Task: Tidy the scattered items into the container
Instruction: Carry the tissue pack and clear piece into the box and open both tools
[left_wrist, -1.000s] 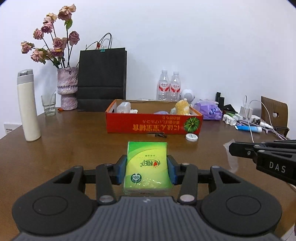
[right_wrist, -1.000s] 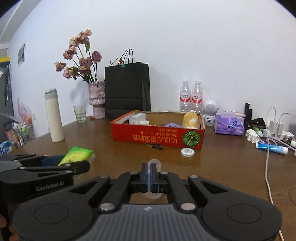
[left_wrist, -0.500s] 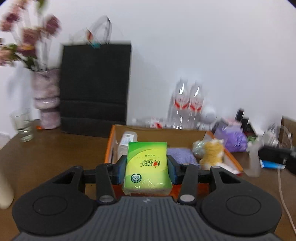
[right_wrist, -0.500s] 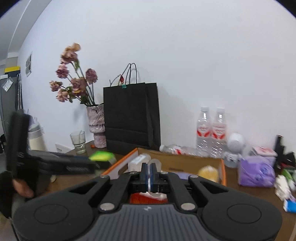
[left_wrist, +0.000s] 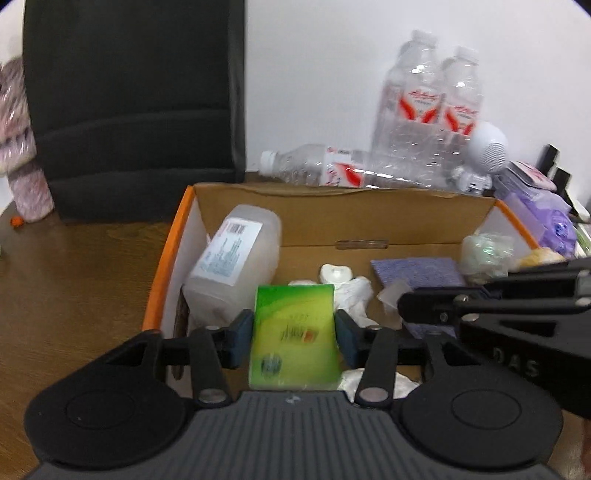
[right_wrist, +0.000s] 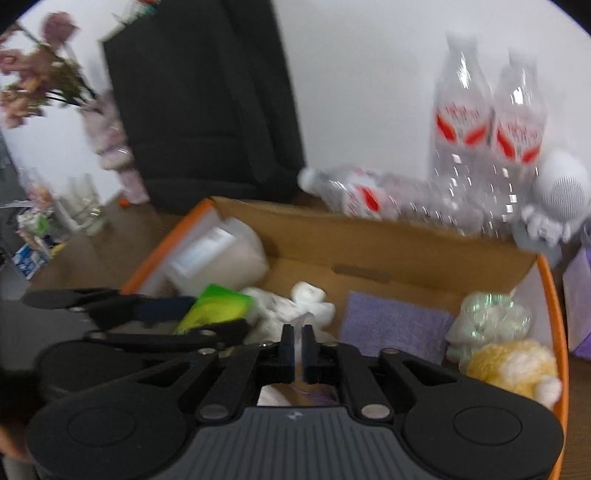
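Observation:
My left gripper (left_wrist: 294, 332) is shut on a green tissue pack (left_wrist: 293, 339) and holds it over the near left part of the orange cardboard box (left_wrist: 162, 269). The pack also shows in the right wrist view (right_wrist: 216, 308). My right gripper (right_wrist: 297, 341) hovers over the middle of the box (right_wrist: 436, 236), its jaws a narrow gap apart; a clear plastic piece (left_wrist: 393, 295) sits at its tip in the left wrist view. In the box lie a frosted bottle (left_wrist: 232, 269), white crumpled items (right_wrist: 295, 306), a purple cloth (right_wrist: 391, 325) and a yellow plush (right_wrist: 513, 365).
A black paper bag (left_wrist: 136, 99) stands behind the box at the left. Water bottles (left_wrist: 424, 107) stand and lie behind its far wall. A white round robot toy (right_wrist: 557, 199) and a purple pack (left_wrist: 543, 218) are at the right. A vase (left_wrist: 22, 155) stands on the brown table at far left.
Both grippers have moved forward from the table's near side to above the box, the left still holding the tissue pack. The right jaws have parted slightly around the clear piece.

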